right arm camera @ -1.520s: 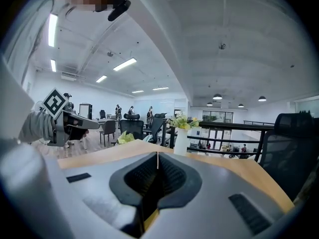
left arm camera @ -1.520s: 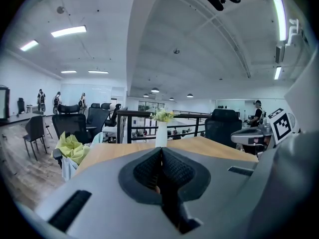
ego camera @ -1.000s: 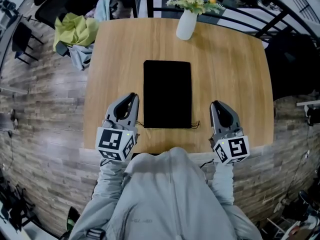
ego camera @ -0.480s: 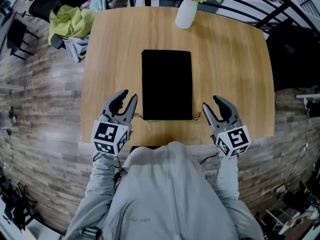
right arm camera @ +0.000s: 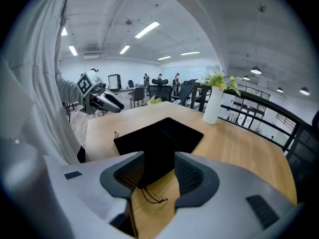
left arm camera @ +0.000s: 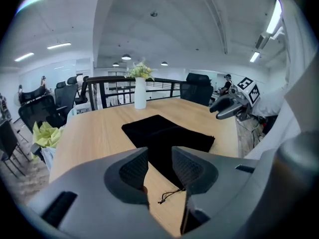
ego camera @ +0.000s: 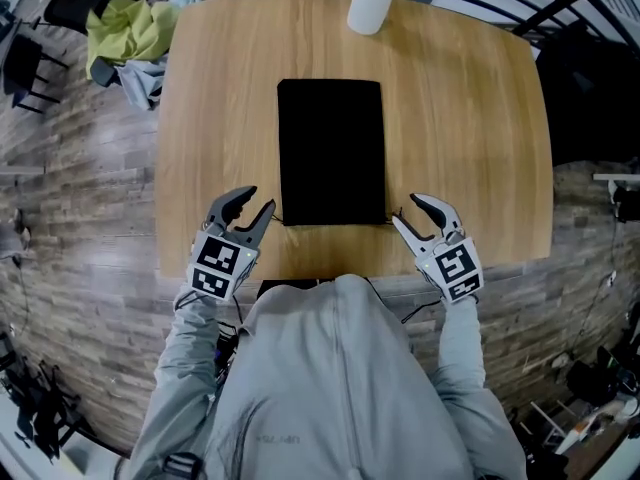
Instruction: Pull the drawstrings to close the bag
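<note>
A flat black bag [ego camera: 330,153] lies lengthwise on the wooden table [ego camera: 470,138], its mouth toward me. A thin drawstring sticks out at each near corner: the left drawstring [left arm camera: 172,194] and the right drawstring [right arm camera: 152,197]. My left gripper [ego camera: 257,200] hovers by the bag's near left corner. Its jaws have just been opening and stand open, with the cord end lying on the table below the gap [left arm camera: 159,156]. My right gripper [ego camera: 406,209] is by the near right corner, its jaws also just opened, above its cord [right arm camera: 159,163]. Neither cord is pressed by the pads.
A white vase [ego camera: 370,8] with flowers stands at the table's far edge. A yellow-green cloth [ego camera: 125,33] lies on a chair beyond the far left corner. A black railing [left arm camera: 164,83] runs behind the table. My grey sleeves cover the near edge.
Both grippers came down and moved in toward the bag's near corners. Their jaws went from shut to open.
</note>
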